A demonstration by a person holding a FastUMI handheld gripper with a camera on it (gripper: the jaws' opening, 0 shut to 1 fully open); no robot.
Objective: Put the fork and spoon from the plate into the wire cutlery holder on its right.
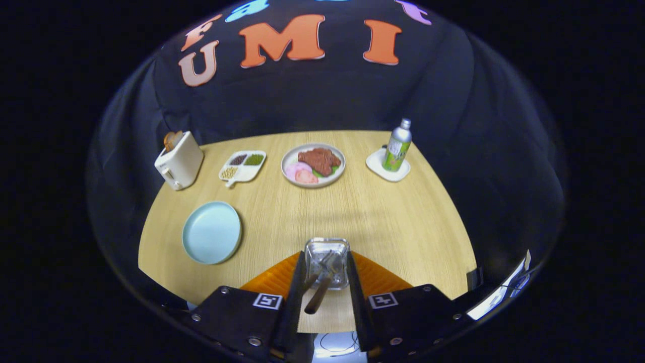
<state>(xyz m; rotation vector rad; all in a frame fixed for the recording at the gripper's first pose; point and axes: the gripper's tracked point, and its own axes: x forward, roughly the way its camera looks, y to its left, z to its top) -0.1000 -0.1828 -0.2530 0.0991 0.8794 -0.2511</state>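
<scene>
Jaws spread wide flank the wire cutlery holder [327, 262] on the bench [383, 217], gripping nothing. Fork [313, 281] and spoon [319, 295] stand inside, wooden handles tilted toward the gripper [325, 262]. Nearby, the blue plate [211, 232] lies bare.

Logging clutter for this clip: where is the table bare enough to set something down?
Bare wood lies between the blue plate, food plate and holder, and right of the holder below the bottle. The far row is crowded. The gripper is open around the holder.
</scene>
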